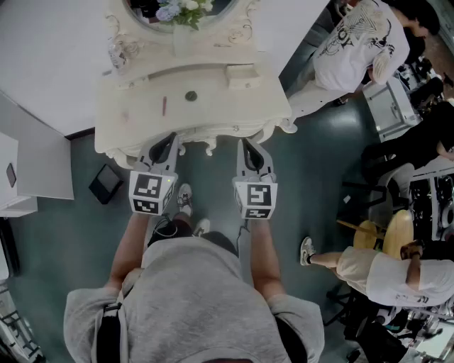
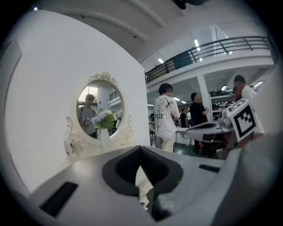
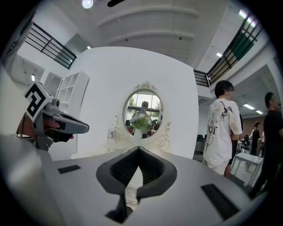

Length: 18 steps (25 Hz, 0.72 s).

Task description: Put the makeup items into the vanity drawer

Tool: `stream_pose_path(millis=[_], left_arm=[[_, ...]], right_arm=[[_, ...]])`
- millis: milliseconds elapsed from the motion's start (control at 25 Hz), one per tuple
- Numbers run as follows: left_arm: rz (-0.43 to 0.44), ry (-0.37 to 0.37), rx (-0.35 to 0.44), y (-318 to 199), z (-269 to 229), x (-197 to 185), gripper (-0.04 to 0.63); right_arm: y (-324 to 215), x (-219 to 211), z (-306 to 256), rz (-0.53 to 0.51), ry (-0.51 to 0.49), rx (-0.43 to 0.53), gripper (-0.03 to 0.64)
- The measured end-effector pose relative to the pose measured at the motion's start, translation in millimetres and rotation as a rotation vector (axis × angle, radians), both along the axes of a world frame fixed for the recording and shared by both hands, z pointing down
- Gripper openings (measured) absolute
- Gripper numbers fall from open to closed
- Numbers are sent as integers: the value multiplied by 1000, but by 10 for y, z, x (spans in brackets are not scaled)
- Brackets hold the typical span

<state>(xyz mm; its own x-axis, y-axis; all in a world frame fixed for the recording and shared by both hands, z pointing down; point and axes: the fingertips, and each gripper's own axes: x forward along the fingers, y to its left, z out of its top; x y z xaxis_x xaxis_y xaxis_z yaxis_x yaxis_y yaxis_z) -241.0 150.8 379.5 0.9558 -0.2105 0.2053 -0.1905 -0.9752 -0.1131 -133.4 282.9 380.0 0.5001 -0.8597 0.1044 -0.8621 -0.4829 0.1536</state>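
The white vanity (image 1: pixel 135 120) stands in front of me with its oval mirror (image 3: pixel 143 111) at the back. On its top lie a slim pink stick (image 1: pixel 164 105), a small round dark item (image 1: pixel 191 96) and a pale box (image 1: pixel 242 75). A clear bottle (image 1: pixel 118 52) stands at the back left. No open drawer shows along the scalloped front edge (image 1: pixel 206 135). My left gripper (image 1: pixel 170 140) and right gripper (image 1: pixel 246 144) hover side by side just before that edge. Both are shut with nothing in them, as the left gripper (image 2: pixel 141 149) and right gripper (image 3: pixel 139 150) show in their own views.
A white vase of flowers (image 1: pixel 183 21) stands at the mirror's foot. A dark flat object (image 1: pixel 106 183) lies on the floor left of the vanity, beside a white cabinet (image 1: pixel 35 163). Several people (image 1: pixel 358 42) stand or sit to the right, near a yellow stool (image 1: pixel 386 232).
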Motion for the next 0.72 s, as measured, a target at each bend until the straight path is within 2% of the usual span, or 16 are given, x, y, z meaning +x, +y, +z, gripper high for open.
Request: stream_pose_path(millis=[360,720], left_arm=[[-6,-20,-21,-412,110,424,2],[-13,-33,-40,-1122,228,930,2]], right_arm=[[-408,423,91,0,-24,-19,14],[-1182,879,178,-37,-37,-51,14]])
